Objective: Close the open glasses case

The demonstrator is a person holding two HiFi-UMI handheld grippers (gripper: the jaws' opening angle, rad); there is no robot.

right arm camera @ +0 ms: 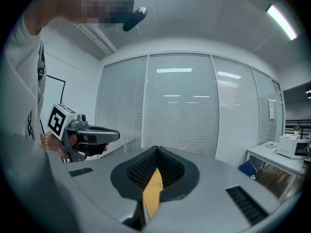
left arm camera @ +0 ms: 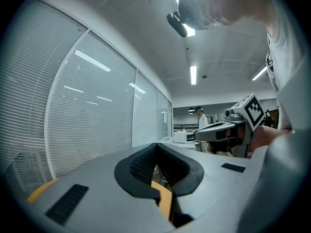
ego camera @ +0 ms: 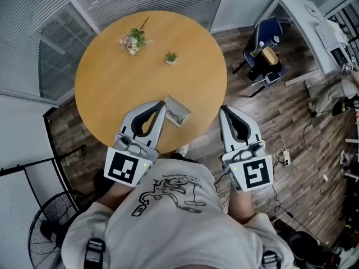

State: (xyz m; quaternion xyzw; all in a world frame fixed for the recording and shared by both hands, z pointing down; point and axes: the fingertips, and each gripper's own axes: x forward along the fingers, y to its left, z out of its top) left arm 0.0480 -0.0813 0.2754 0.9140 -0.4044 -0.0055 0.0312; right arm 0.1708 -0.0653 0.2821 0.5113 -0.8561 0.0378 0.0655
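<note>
Left gripper (ego camera: pixel 162 107) is seen in the head view just beside the open glasses case (ego camera: pixel 178 111), which is set slantwise near the tabletop (ego camera: pixel 112 83) front edge. Right gripper (ego camera: pixel 224 111) is held off the rim, farther away.
Left gripper view: jaws pressed together, nothing held.
Right gripper view: likewise.

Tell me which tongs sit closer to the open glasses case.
The left tongs: their tip is right beside the glasses case; the right tongs are farther off, at the table's edge.

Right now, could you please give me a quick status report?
Left tongs and right tongs shut, empty. Glasses case open, near edge of table, by left tongs. Nothing blocking.
</note>
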